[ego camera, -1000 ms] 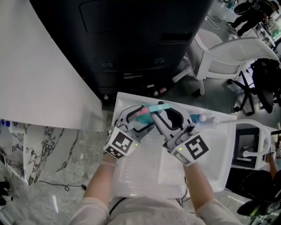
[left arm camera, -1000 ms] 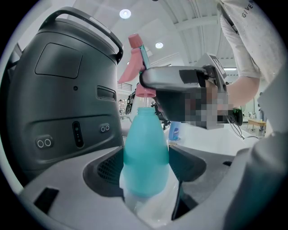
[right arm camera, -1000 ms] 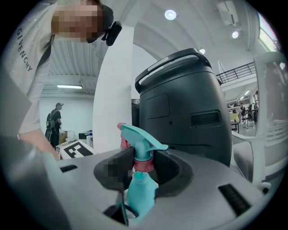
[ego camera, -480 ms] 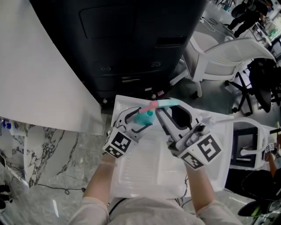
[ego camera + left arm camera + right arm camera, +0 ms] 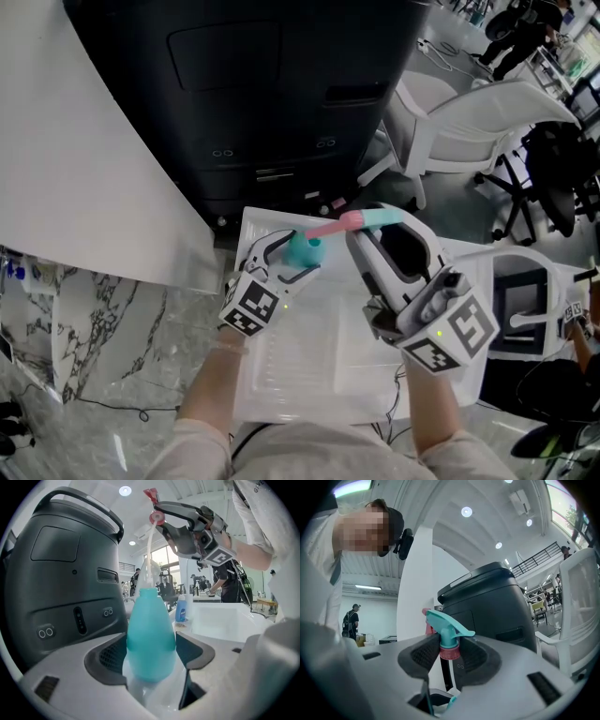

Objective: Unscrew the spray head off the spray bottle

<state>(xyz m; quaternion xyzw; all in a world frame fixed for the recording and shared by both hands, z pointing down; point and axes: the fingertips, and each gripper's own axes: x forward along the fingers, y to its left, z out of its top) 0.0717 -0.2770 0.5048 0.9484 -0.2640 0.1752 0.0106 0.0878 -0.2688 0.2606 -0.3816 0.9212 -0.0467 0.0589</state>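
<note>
head view: the left hand-held gripper [image 5: 292, 255] stands over the far left corner of the desk [image 5: 309, 370], pinching the teal bottle [image 5: 305, 248]. the right hand-held gripper [image 5: 357, 230] is raised just beside it and nips the spray head [image 5: 373, 218], which is clear of the bottle's neck. we judge the unscrewing done and the lift-off under way.

left gripper view: the pads sit wide and press on the belly of the bottle [image 5: 151, 634], which stands upright between them. the bottle looks like thin, smooth plastic, so we expect it to be light and to dent or slip if squeezed hard. the belly, where the left hand-held gripper [image 5: 152, 654] has it, looks to us the best hold. above, the spray head [image 5: 156, 509] hangs from the right hand-held gripper [image 5: 162, 513], and its pale tube [image 5: 149, 550] runs down to the open neck. we cannot tell how far inside it reaches.

right gripper view: the right hand-held gripper [image 5: 447, 655] is closed narrowly on the pink collar [image 5: 450, 652] of the spray head [image 5: 446, 626]. the collar looks hard and ribbed, a sound place to grip. the trigger seems less so. the tube is thin and bendy, and we think it may drag or drip as it comes out.
</note>
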